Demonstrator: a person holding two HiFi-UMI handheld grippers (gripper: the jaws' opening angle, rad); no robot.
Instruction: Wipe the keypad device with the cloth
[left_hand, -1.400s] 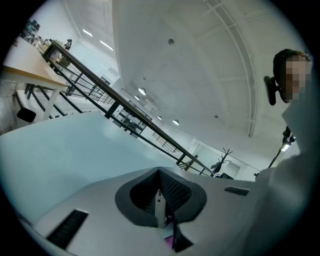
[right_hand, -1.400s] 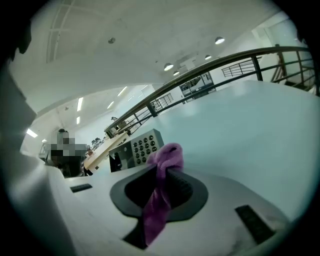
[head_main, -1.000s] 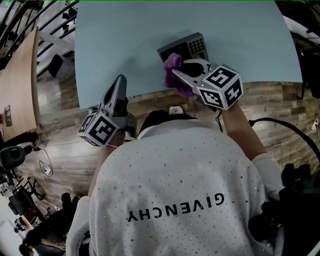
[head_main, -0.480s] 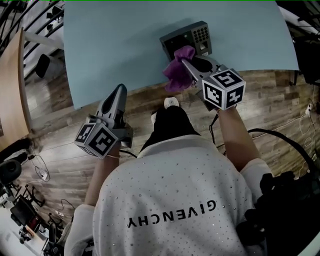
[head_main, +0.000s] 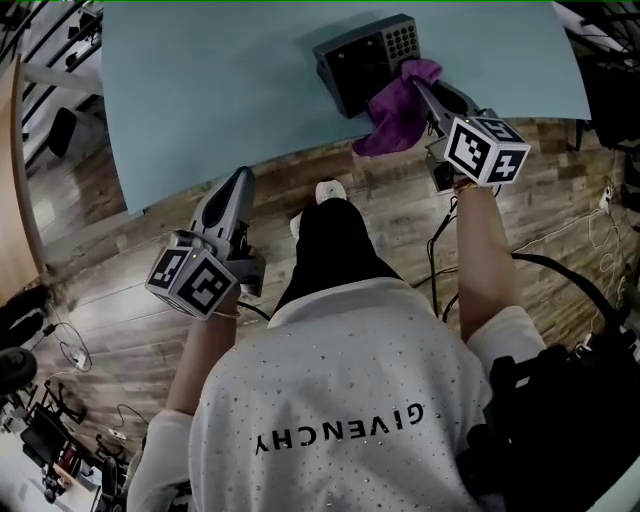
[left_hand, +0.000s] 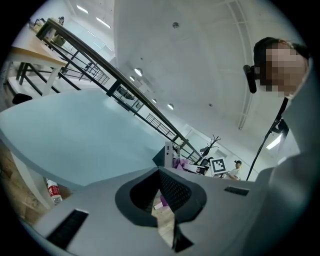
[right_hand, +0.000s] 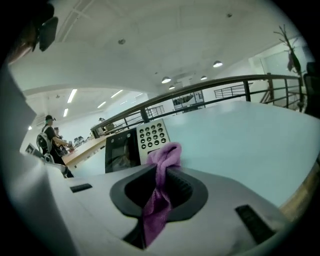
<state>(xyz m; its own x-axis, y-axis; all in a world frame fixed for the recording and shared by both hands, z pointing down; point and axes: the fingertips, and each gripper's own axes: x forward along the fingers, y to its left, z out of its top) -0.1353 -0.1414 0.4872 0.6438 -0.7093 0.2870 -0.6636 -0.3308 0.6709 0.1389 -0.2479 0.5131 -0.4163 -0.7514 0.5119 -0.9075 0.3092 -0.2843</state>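
Right gripper is clamped on the purple cloth. Cloth is bunched at the keypad end of the device, its tail drooping past the desk edge. Device sits near that edge. Left gripper has its jaws together with nothing between them, off the desk over the floor.

At the upper middle of the head view, the cloth covers the keypad device's lower right corner, and the table runs off the top edge. In the right gripper view, the device's base is hidden behind the right gripper, and its key markings are too small to read.
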